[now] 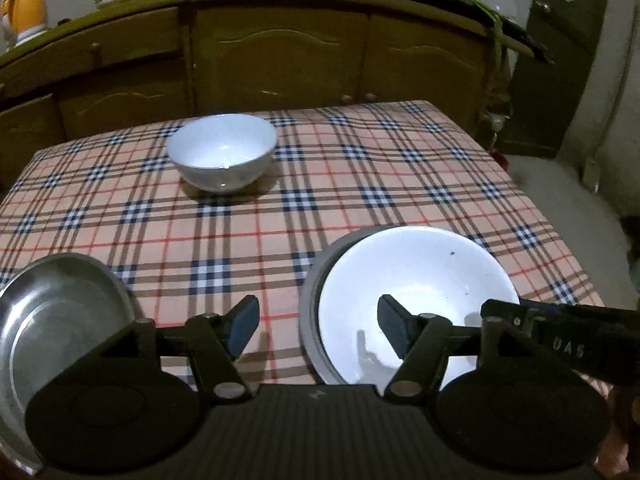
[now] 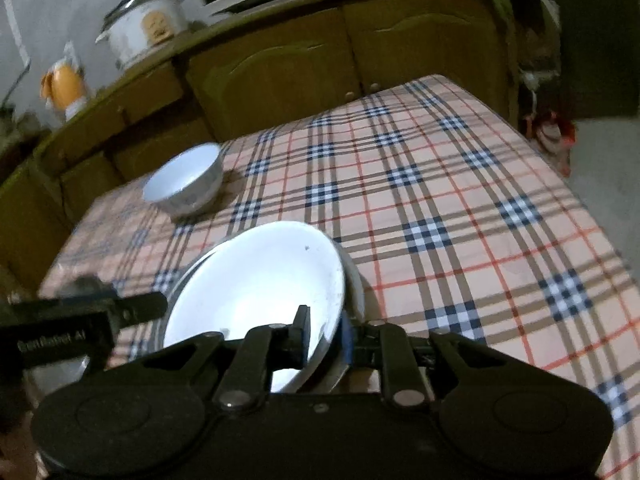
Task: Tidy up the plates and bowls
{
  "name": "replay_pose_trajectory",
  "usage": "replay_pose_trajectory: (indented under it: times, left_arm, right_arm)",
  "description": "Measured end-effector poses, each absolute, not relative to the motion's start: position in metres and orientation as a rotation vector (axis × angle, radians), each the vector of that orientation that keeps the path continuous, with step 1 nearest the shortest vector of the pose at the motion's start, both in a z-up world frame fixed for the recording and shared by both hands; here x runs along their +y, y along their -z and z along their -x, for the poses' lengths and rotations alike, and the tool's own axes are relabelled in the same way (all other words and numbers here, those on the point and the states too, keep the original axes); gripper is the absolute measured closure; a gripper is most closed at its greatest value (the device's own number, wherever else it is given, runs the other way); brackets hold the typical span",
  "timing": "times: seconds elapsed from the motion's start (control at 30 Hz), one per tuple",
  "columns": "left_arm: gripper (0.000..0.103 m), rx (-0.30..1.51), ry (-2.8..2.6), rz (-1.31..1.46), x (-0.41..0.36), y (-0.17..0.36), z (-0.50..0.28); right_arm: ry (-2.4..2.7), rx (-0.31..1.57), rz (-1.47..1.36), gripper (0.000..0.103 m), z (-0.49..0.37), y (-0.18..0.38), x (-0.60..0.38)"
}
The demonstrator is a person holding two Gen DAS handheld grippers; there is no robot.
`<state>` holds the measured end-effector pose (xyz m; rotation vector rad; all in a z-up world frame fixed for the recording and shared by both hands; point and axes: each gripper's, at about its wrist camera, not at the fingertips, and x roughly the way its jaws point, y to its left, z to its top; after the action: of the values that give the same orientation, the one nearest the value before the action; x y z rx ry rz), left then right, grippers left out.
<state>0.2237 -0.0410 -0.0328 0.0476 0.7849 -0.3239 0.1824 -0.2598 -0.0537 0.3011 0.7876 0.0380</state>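
Note:
A white plate (image 1: 416, 280) lies on a grey metal plate (image 1: 310, 312) on the plaid table; both show in the right wrist view, white plate (image 2: 256, 276). My right gripper (image 2: 324, 340) is shut on the white plate's near rim, holding it tilted; it shows at the right of the left wrist view (image 1: 520, 316). My left gripper (image 1: 318, 324) is open and empty, above the table just left of the stack. A white bowl (image 1: 222, 152) stands at the far left (image 2: 184, 186). A steel plate (image 1: 52, 316) lies at the near left.
The plaid tablecloth (image 1: 360, 184) covers the table. Wooden cabinets (image 1: 280, 56) stand behind it, with a rice cooker (image 2: 144, 28) and an orange jug (image 2: 64, 84) on top. The table's right edge drops to a grey floor (image 2: 600, 152).

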Motion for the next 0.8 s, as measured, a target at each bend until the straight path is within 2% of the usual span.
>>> replay_pose_trajectory:
  times: [0.03, 0.1, 0.33, 0.67, 0.8]
  left_arm:
    - [0.036, 0.785, 0.319, -0.044, -0.040, 0.033, -0.223]
    - [0.035, 0.782, 0.312, -0.043, -0.037, 0.032, -0.221]
    - [0.031, 0.773, 0.303, -0.021, -0.028, 0.029, -0.219]
    - [0.027, 0.774, 0.308, -0.017, -0.027, 0.031, -0.216]
    - [0.025, 0.759, 0.288, -0.006, -0.021, 0.027, -0.218]
  right_arm:
    - [-0.026, 0.784, -0.282, 0.063, -0.182, 0.052, -0.258]
    - [0.003, 0.745, -0.278, 0.051, -0.177, 0.046, -0.260]
    - [0.082, 0.674, -0.304, 0.051, -0.169, 0.031, -0.280]
    - [0.020, 0.782, -0.237, 0.051, -0.177, 0.055, -0.258]
    - [0.061, 0.742, -0.222, 0.051, -0.176, 0.047, -0.252]
